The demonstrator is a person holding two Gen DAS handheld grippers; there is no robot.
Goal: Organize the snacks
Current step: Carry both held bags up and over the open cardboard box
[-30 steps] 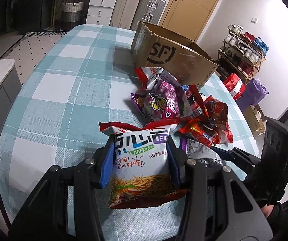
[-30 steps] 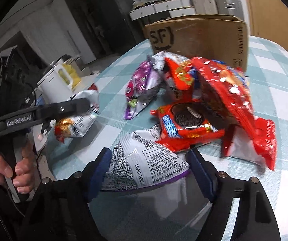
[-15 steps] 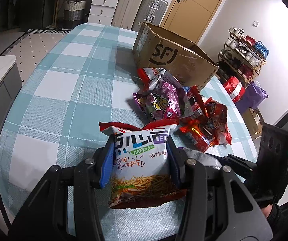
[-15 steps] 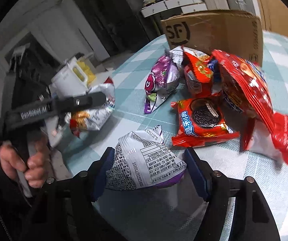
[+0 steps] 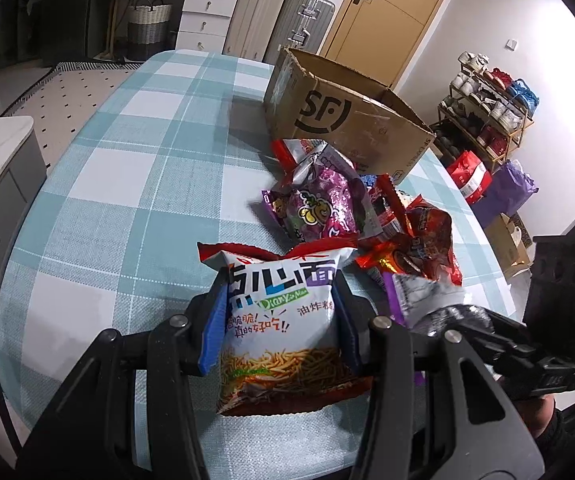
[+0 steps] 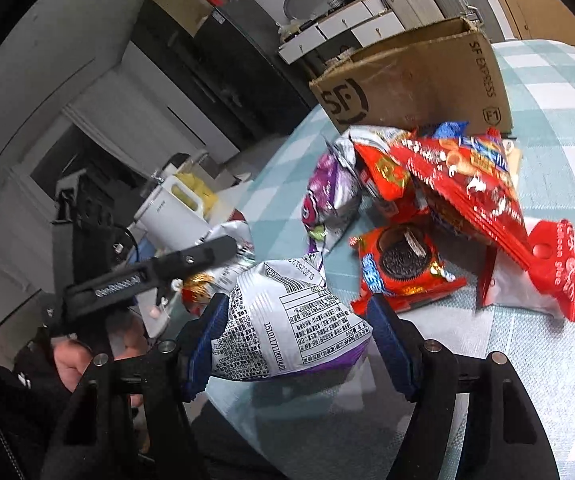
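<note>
Left claw (image 5: pixel 279 320): angled down over the near edge of the tabletop (image 5: pixel 127 184), blue pads clamped on both sides of a white noodle-snack bag (image 5: pixel 283 328), which sits upright between them.

Right claw (image 6: pixel 293 336): tilted and rolled, at the near edge. Its jaws have just been closing and now pinch a silver, purple-trimmed snack bag (image 6: pixel 295 320), printed back facing the camera, lifted clear of the cloth.

Tabletop: teal-and-white checked cloth. Loose pile near its middle: purple snack bag (image 5: pixel 323 204), red cookie packet (image 6: pixel 403 264), large red bag (image 6: pixel 467 188). Open SF cardboard box (image 5: pixel 343 120) stands just behind the pile.

Room: white drawers (image 5: pixel 203 12), suitcases (image 5: pixel 303 20), wooden door (image 5: pixel 391 12), shoe rack (image 5: pixel 487 112).
</note>
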